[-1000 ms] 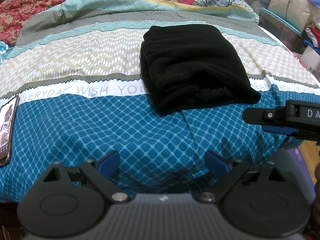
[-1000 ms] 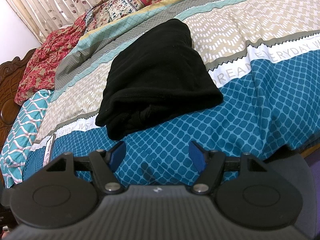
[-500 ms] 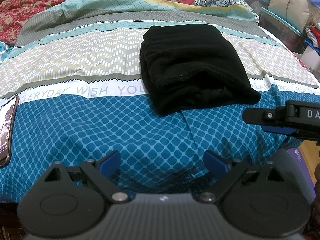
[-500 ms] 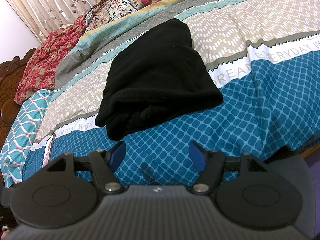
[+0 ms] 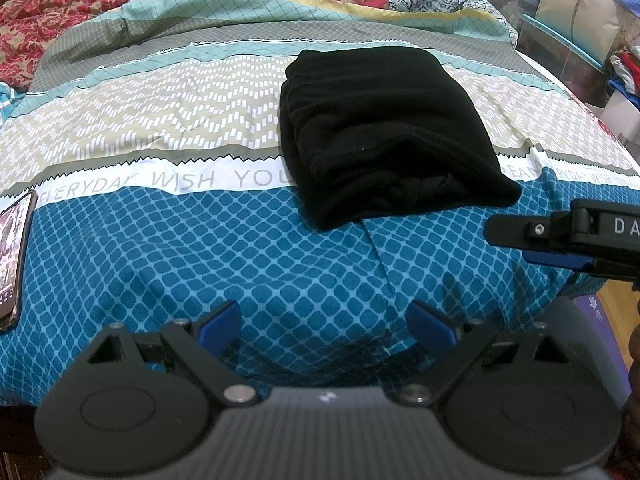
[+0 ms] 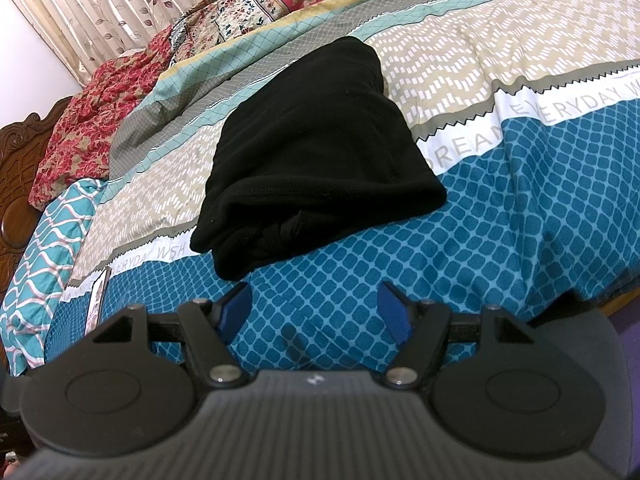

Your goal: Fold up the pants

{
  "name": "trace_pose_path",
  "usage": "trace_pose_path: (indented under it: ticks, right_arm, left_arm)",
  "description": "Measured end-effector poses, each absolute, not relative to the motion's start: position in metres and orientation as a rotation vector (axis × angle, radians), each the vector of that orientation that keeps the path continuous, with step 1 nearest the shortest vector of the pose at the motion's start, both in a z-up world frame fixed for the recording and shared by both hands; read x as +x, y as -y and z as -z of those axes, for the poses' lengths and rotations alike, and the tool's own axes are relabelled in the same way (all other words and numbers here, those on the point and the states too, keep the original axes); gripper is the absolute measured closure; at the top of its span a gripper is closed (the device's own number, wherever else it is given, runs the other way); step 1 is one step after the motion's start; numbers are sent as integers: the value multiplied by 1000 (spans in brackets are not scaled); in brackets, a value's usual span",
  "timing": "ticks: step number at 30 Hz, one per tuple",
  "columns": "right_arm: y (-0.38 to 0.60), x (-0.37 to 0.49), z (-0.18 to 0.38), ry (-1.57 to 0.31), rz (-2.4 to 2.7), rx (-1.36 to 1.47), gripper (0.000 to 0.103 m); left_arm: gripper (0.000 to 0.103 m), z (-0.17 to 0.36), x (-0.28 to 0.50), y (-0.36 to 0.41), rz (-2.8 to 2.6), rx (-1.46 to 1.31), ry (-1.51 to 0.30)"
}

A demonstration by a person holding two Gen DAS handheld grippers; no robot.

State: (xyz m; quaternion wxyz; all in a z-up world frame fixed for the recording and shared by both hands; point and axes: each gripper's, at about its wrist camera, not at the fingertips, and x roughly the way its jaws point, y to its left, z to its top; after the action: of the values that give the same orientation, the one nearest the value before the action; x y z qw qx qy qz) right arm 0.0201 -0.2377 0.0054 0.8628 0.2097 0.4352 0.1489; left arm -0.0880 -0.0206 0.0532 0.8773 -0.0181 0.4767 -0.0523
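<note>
Both grippers, left gripper [image 5: 323, 330] and right gripper [image 6: 314, 312], hover spread and empty; soft, floppy black pants [image 5: 384, 132] want pinching at the thick folded edge.

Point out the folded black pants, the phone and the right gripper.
folded black pants [image 5: 384, 128]: left wrist view, top layer of fabric.
phone [image 5: 12, 256]: left wrist view, its screen.
right gripper [image 6: 316, 312]: right wrist view, gap midway between blue fingertips.
</note>
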Motion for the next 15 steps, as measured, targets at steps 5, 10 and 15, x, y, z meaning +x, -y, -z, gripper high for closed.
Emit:
trace_pose_path:
  ticks: [5,10,15]
  right_arm:
    - [238,20,-5,-913,-312,439,32]
    - [238,20,-5,-913,-313,439,32]
    - [237,20,-5,-914,-312,440,32]
  left_arm:
    - [10,-53,-88,20,109,-38,-995]
    - [10,-53,-88,21,110,-40,-997]
    - [10,-52,-88,21,110,-40,-997]
